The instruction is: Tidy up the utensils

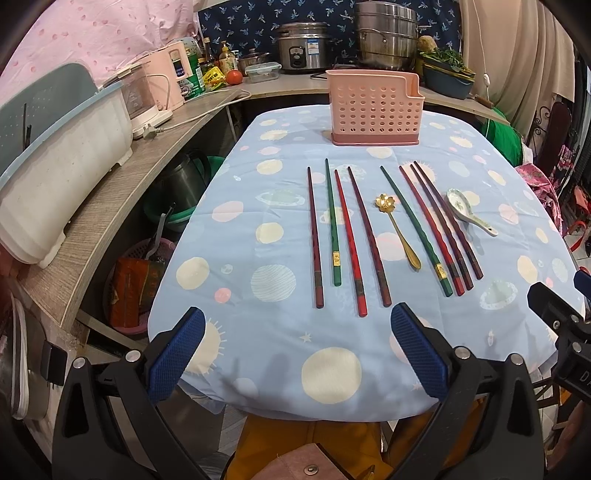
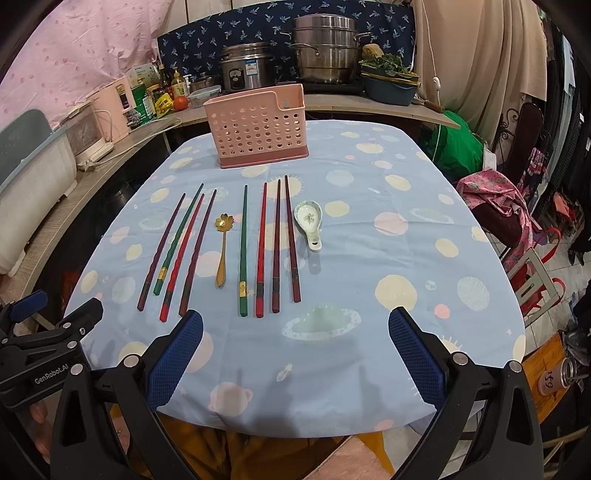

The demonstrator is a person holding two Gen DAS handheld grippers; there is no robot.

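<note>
On the blue spotted tablecloth (image 1: pixel 280 347) (image 2: pixel 369 280) lie two groups of chopsticks, red, green and dark: a left group (image 1: pixel 341 236) (image 2: pixel 177 254) and a right group (image 1: pixel 432 229) (image 2: pixel 266 251). Between them rests a gold flower spoon (image 1: pixel 399 229) (image 2: pixel 222 251). A white ceramic spoon (image 1: pixel 469 211) (image 2: pixel 309 223) lies to the right. A pink perforated utensil holder (image 1: pixel 375 107) (image 2: pixel 256 125) stands upright at the table's far side. My left gripper (image 1: pixel 297 350) and my right gripper (image 2: pixel 295 350) hover open over the near table edge, holding nothing.
A wooden counter (image 1: pixel 122 184) curves along the left and back, carrying a white tub (image 1: pixel 62 177), a pink appliance (image 1: pixel 173 77), a rice cooker (image 1: pixel 303 46) and a steel steamer pot (image 1: pixel 388 35). A chair with pink cloth (image 2: pixel 506 206) stands right of the table.
</note>
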